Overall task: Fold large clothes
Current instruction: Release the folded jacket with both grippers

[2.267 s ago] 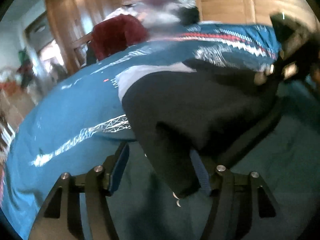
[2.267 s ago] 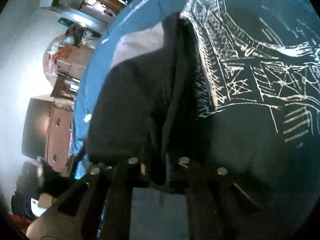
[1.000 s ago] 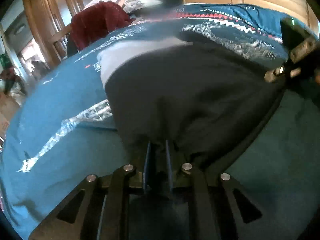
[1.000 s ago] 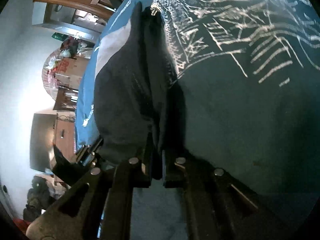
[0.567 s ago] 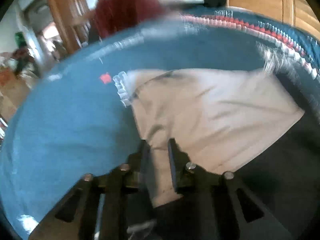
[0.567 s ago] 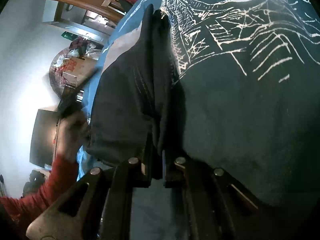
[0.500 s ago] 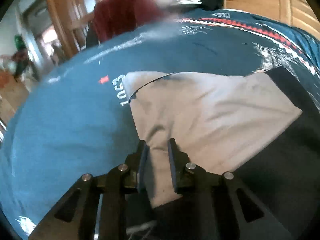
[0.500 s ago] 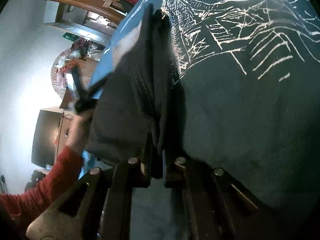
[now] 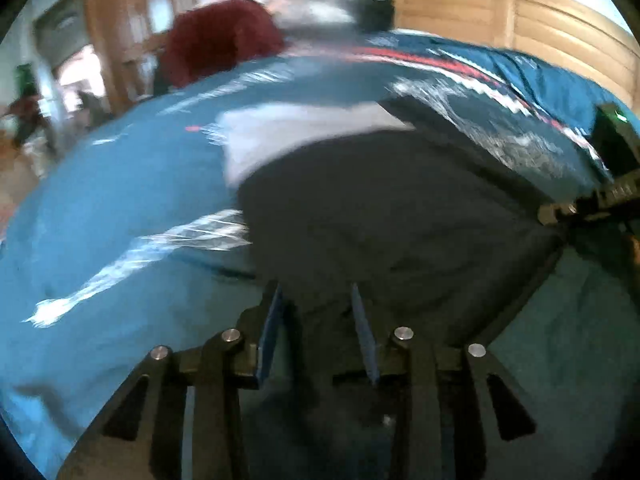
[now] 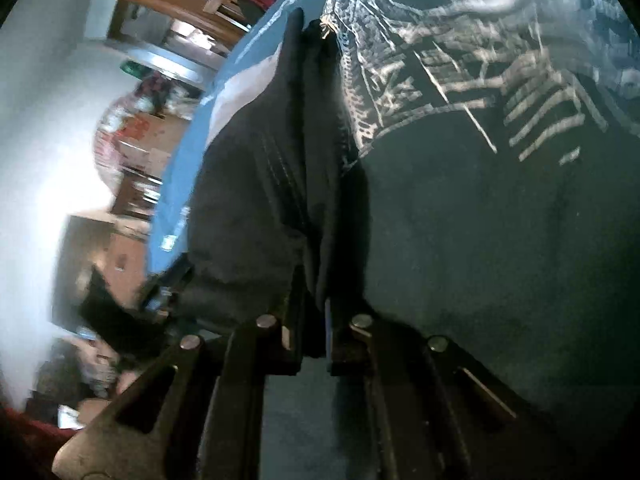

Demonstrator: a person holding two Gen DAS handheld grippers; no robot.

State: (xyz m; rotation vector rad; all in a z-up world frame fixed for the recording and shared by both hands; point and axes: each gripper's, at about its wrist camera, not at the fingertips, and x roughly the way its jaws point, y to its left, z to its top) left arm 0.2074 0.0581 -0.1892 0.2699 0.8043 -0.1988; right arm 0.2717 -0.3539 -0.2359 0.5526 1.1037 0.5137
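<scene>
A large dark garment (image 9: 392, 216) lies folded over on a blue patterned bedspread (image 9: 120, 200), with a pale lining part (image 9: 288, 132) showing at its far edge. My left gripper (image 9: 316, 312) is open, its blue pads either side of the garment's near edge. My right gripper (image 10: 310, 320) is shut on the dark garment (image 10: 256, 208), pinching a fold between its fingers. The right gripper also shows at the right edge of the left wrist view (image 9: 560, 212). The left gripper shows blurred in the right wrist view (image 10: 152, 296).
A dark red cloth pile (image 9: 216, 44) sits at the bed's far side. Wooden wardrobes (image 9: 512, 20) stand behind. The bedspread (image 10: 500, 200) with white line print fills the right view. A cluttered room with boxes (image 10: 132, 140) lies beyond the bed.
My left gripper carried the dark layer over the pale lining, covering most of it, then opened and let go. My right gripper stays shut on its fold.
</scene>
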